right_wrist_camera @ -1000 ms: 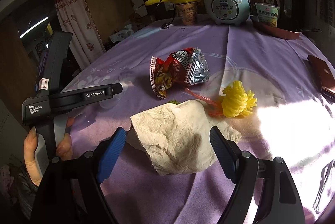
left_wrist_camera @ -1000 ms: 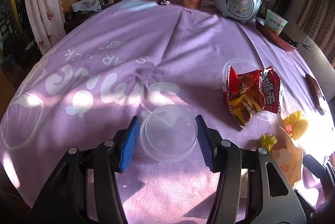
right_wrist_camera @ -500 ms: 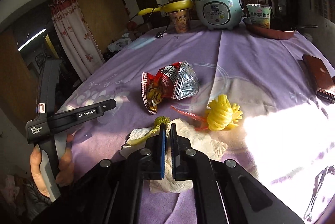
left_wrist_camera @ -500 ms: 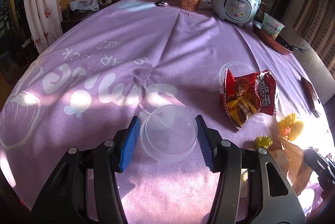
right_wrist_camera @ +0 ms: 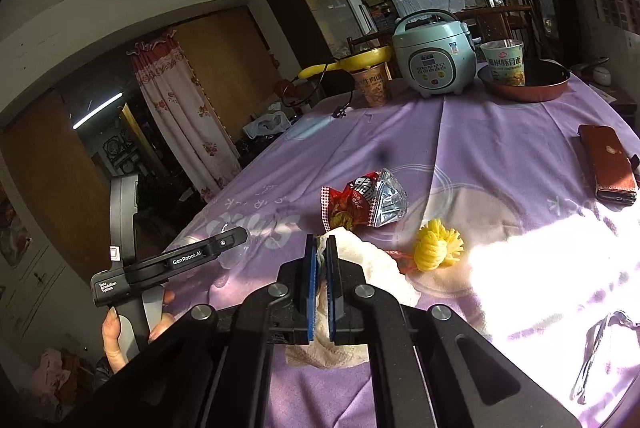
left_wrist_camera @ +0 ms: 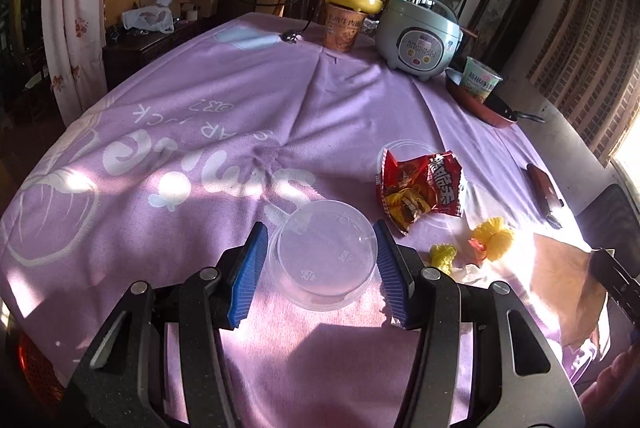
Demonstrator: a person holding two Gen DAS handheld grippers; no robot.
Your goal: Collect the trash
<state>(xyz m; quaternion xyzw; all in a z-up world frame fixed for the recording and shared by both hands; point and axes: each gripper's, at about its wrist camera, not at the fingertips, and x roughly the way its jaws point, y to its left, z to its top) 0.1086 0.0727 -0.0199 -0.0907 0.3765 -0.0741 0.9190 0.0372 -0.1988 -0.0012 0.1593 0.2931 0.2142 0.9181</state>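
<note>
My left gripper (left_wrist_camera: 319,228) is shut on a clear round plastic container (left_wrist_camera: 324,260), its blue pads pressing both sides, and holds it just above the purple tablecloth (left_wrist_camera: 200,100). My right gripper (right_wrist_camera: 321,242) is shut on a crumpled paper napkin (right_wrist_camera: 372,264), which hangs from the pads off the cloth. In the left wrist view the napkin (left_wrist_camera: 560,280) shows at the right edge. A red snack bag (left_wrist_camera: 420,188) (right_wrist_camera: 360,200), a yellow net ball (left_wrist_camera: 494,238) (right_wrist_camera: 438,248) and a small yellow-green scrap (left_wrist_camera: 442,254) lie on the cloth between the grippers.
At the far end stand a pale blue rice cooker (left_wrist_camera: 418,42), a brown noodle cup (left_wrist_camera: 344,28) and a red pan (right_wrist_camera: 524,88) holding a green noodle cup (left_wrist_camera: 480,80). A brown wallet (right_wrist_camera: 608,164) lies at the right. A hand (right_wrist_camera: 116,336) grips the left gripper's handle.
My right gripper has shut on the napkin and lifted it off the cloth. My left gripper has risen with the clear container still between its pads.
</note>
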